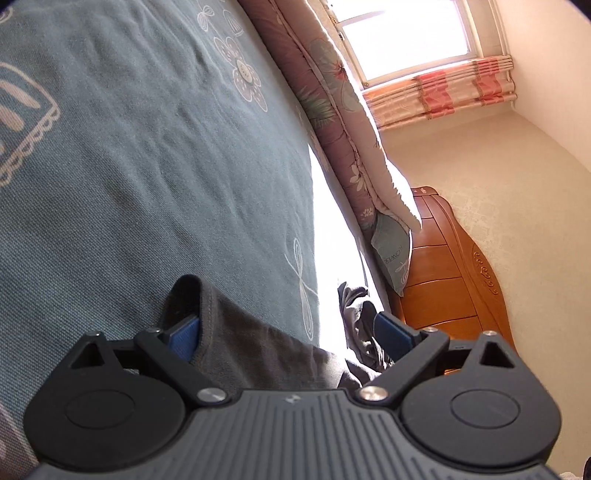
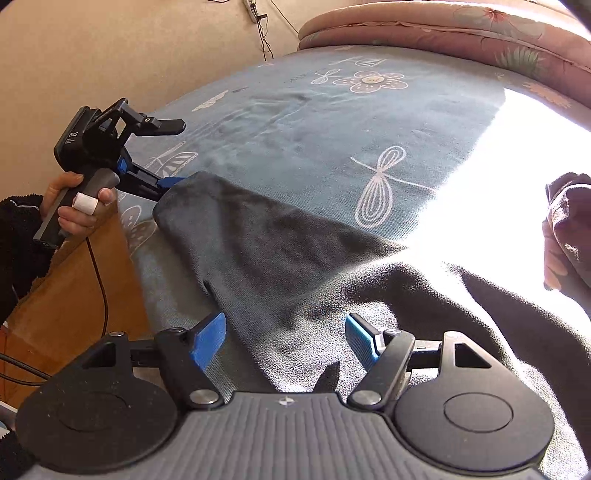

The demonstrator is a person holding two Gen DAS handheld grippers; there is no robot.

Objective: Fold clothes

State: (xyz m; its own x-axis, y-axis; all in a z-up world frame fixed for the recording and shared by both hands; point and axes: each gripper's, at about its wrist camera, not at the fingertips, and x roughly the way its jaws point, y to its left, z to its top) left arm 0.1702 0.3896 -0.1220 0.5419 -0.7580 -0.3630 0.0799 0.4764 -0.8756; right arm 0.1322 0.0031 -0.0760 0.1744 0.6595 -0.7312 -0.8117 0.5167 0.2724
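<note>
A dark grey garment (image 2: pixel 280 254) lies spread on the blue-grey bedspread (image 2: pixel 332 122). One long part of it stretches to the left, and its end reaches my left gripper (image 2: pixel 173 182) at the bed's left edge. In the left wrist view the left gripper (image 1: pixel 291 332) has its jaws wide apart, with the garment (image 1: pixel 258 347) draped between and over the blue pads (image 1: pixel 184 334). My right gripper (image 2: pixel 286 338) is open just above the garment near its wide part, holding nothing.
A folded pink floral quilt (image 2: pixel 461 29) lies along the far side of the bed. A wooden headboard (image 1: pixel 454 277) and a pillow (image 1: pixel 391 251) stand at the bed's end. Another dark garment (image 2: pixel 569 229) sits at the right. Strong sunlight washes out part of the bedspread.
</note>
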